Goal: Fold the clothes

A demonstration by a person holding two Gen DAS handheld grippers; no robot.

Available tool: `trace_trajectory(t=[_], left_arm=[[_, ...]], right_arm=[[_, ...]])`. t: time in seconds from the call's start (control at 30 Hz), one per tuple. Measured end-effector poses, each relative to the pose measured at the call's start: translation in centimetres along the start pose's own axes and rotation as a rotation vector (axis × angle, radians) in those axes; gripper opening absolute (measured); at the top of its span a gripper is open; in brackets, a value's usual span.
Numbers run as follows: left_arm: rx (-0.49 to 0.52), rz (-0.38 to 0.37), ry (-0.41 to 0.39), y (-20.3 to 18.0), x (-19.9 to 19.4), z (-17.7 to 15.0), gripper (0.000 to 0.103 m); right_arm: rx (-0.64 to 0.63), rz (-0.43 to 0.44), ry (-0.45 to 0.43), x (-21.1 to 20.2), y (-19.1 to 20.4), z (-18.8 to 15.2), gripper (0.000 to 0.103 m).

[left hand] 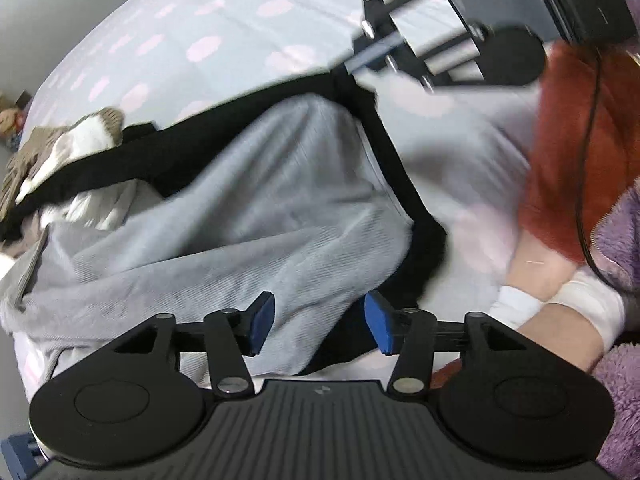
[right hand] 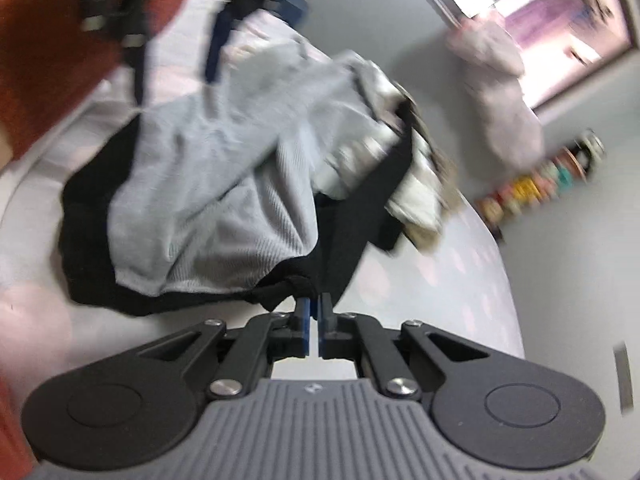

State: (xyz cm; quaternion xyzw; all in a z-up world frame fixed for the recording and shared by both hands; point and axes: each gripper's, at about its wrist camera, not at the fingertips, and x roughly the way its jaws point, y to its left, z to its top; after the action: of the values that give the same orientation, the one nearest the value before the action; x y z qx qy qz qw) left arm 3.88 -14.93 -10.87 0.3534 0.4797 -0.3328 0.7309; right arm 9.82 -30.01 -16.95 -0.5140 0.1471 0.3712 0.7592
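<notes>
Bed sheet point(left hand: 208, 20): pale, with pink spots; fills the upper half of the left wrist view and the right edge of the right wrist view.
Black garment point(right hand: 92, 240): spread under the grey one, centre and lower left of the right wrist view; its edge is bunched at the right gripper's tips.
Grey garment point(left hand: 240, 220): lies crumpled on the black garment, centre of the left wrist view.
Brown and white garment point(left hand: 60, 148): heaped at far left, touching the black garment.
Right gripper point(right hand: 314, 320): jaws drawn together on the black garment's edge; only a thin gap shows between the pads.
Left gripper point(left hand: 319, 322): jaws about half parted, nothing between them; it hovers over the grey garment's lower edge.
Risk, slip: the pinch takes only a small bunch of hem, so a sharp lift could pull it free.
Risk, drag: the grey garment rests on the black one, so lifting the black edge would likely tumble it and spoil any fold.
</notes>
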Motion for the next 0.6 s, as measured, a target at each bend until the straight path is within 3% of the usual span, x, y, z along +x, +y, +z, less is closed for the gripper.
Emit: trace_trajectory(t=[0.13,0.33,0.47,0.6], left_arm=[[0.071,-0.033,-0.004,-2.9,0.8,0.6,0.052],[0.114,-0.078,0.039,-5.6,4.1,2.7,0.053],[0.087,-0.108,0.073,-6.3,6.2,3.4,0.052],[-0.014,-0.132,0.103,-5.7,8.5,3.7,0.052]], right_arm=[[0.069,-0.055,0.093,-1.0,-0.9,-2.2,0.002],[0.168,-0.033,0.175,-1.3,-0.3,-5.6,0.000],[0.137,-0.002,0.166,-1.1,0.6,-6.0,0.000],[0.140,0.016,0.153,-0.9,1.0,-6.3,0.001]])
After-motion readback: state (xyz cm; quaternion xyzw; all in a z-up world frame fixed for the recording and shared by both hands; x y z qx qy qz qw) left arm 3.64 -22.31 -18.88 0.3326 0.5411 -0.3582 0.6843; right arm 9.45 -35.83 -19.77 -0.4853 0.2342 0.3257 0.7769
